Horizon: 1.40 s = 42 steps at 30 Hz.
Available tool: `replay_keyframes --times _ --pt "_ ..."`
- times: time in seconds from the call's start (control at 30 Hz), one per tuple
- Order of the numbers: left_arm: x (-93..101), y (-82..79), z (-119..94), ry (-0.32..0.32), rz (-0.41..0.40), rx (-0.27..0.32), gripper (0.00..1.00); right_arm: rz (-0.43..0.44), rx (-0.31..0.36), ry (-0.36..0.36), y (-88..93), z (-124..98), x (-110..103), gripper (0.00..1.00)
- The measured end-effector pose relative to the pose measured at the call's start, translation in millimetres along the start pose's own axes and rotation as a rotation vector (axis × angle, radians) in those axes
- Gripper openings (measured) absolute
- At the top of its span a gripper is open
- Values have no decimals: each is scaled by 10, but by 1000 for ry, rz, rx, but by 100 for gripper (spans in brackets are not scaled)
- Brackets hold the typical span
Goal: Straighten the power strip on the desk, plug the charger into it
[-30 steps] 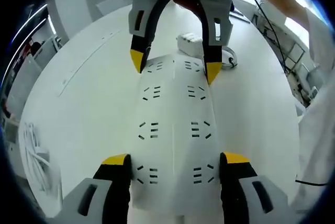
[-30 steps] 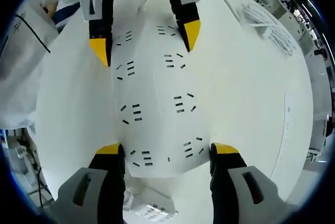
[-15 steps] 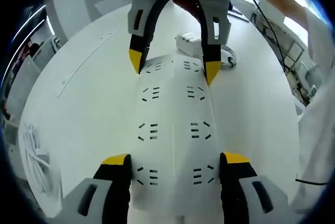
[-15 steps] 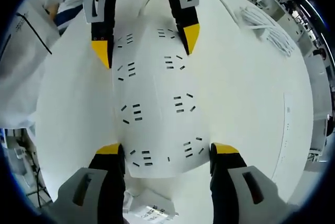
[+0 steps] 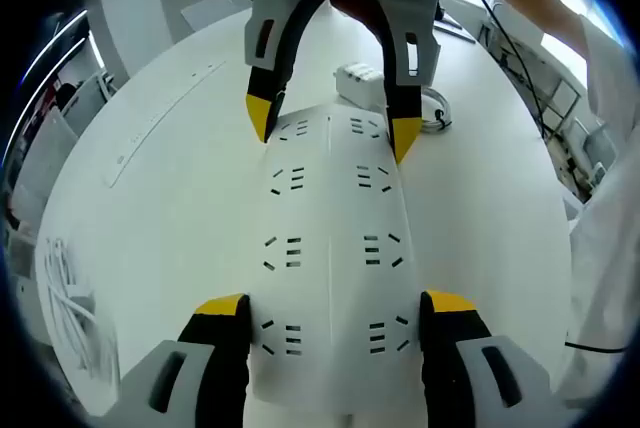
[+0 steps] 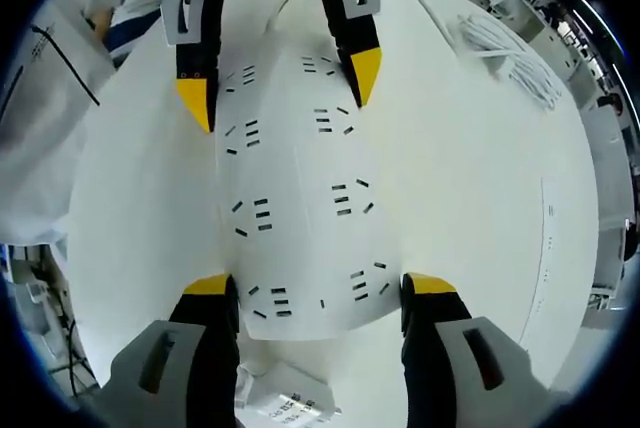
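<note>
two claws bracket the white power strip [image 5: 330, 248] end to end on the round white counter [image 5: 170, 198].

the left claw [image 5: 335, 313] is spread apart, its yellow-tipped jaws standing along the strip's two long edges at the near end; whether they press it is unclear. the right claw [image 6: 320, 293] is likewise apart, flanking the opposite end, where the charger [image 5: 362, 78] lies just beyond the strip's short edge, near a coiled cable [image 5: 437, 108]. bare counter stretches wide on both long sides. a bundle of white cord [image 6: 510, 53] lies well apart, near the counter's rim.
</note>
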State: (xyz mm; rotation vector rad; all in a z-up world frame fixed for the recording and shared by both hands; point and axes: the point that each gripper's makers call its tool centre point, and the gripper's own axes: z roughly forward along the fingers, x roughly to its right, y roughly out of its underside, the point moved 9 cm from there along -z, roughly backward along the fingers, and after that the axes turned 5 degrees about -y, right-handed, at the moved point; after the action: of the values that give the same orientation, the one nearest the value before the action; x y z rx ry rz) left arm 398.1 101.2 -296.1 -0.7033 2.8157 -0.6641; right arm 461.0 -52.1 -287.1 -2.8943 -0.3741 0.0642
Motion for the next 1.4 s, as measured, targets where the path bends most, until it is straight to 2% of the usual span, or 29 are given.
replay_keyframes --times 0.6,1.03,1.4 --pt "-3 -15 8 4 9 -7 70 5 21 4 5 6 -40 65" --pt "-1 -18 9 4 8 -11 70 -2 25 -7 21 5 84 65" --pt "5 -24 11 4 9 -11 70 0 46 -1 46 -2 100 65"
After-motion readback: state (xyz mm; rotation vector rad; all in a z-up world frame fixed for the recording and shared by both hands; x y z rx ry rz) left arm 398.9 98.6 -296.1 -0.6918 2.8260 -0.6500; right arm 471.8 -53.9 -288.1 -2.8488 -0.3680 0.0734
